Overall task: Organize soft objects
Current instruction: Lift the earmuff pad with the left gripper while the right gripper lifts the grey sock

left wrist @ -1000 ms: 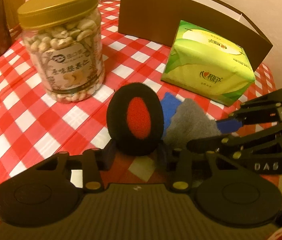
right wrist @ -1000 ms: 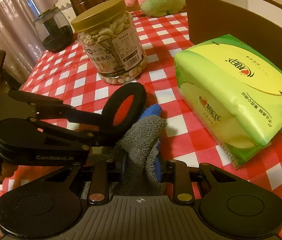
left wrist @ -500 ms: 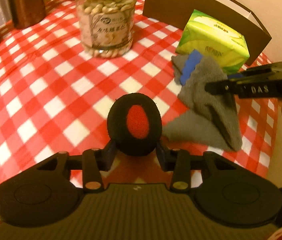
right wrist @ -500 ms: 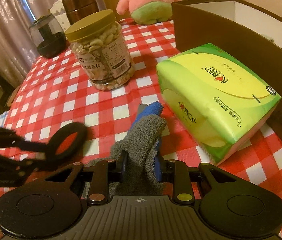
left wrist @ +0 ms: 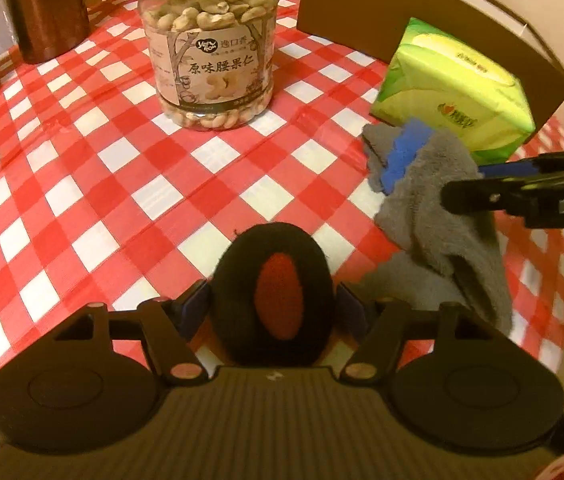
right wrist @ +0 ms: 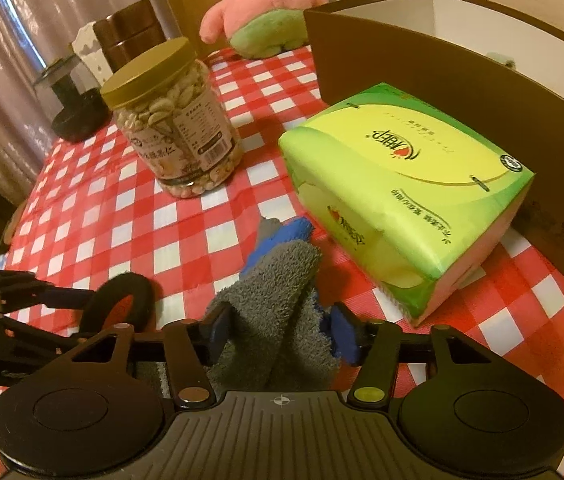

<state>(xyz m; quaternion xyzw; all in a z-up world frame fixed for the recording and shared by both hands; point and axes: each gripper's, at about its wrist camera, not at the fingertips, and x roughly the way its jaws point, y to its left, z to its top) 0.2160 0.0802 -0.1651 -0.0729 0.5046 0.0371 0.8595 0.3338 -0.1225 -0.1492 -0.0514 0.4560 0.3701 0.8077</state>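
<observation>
A black round pad with a red centre (left wrist: 278, 300) stands on edge between the fingers of my left gripper (left wrist: 272, 308). Its jaws are opening and slim gaps show on both sides of the pad. A grey towel with a blue cloth folded in it (right wrist: 278, 292) lies on the checked tablecloth (right wrist: 178, 240), rising between the fingers of my right gripper (right wrist: 282, 332). Those jaws are opening too, and the right pad stands off the towel. In the left wrist view the towel (left wrist: 433, 200) lies at the right under the right gripper's fingers (left wrist: 481, 196).
A green tissue pack (right wrist: 401, 184) sits just beyond the towel, against a brown open box (right wrist: 421, 80). A jar of cashews (left wrist: 210, 48) stands mid-table, a brown canister (left wrist: 46, 4) at the far left. A pink plush (right wrist: 266, 12) sits at the far edge.
My left gripper has drawn back from the towel with the black pad, and its jaws have spread off the pad. The right gripper's jaws have spread away from the towel.
</observation>
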